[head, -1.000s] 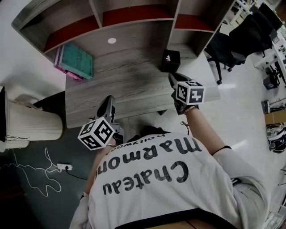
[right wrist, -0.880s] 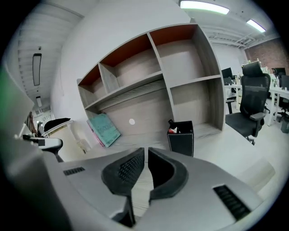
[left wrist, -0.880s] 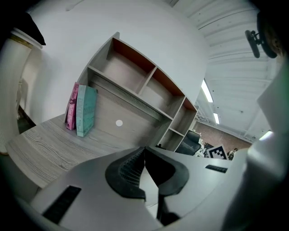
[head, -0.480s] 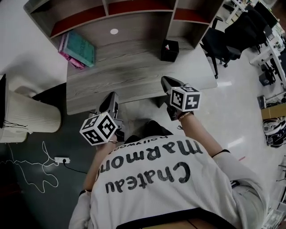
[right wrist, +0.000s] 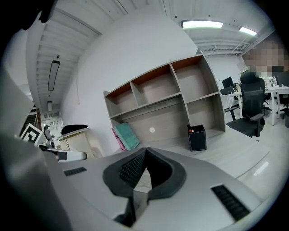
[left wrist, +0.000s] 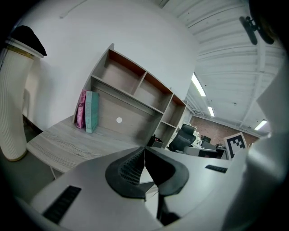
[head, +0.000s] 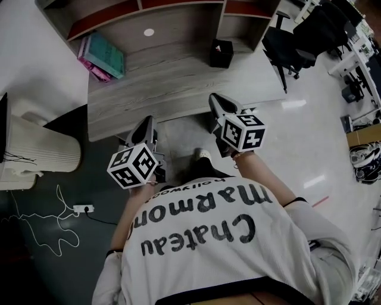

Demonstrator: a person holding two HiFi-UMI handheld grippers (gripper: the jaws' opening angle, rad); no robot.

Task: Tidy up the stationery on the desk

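Wood-grain desk, tidied; both grippers empty at its near edge.

Desk [head: 178, 89] carries an open shelf unit [head: 178, 15] along its back. Black office chair [head: 292, 47] stands off the right end. Teal book [head: 106, 55] and pink book [head: 89, 64] lean together at back left. Left gripper [head: 144, 124]: fingers pressed tip to tip, nothing between. Right gripper [head: 215, 101]: jaws have just been closing, now together on nothing. Black pen holder [head: 221, 53] stands upright at back right, something red showing at its rim; well apart from both grippers.
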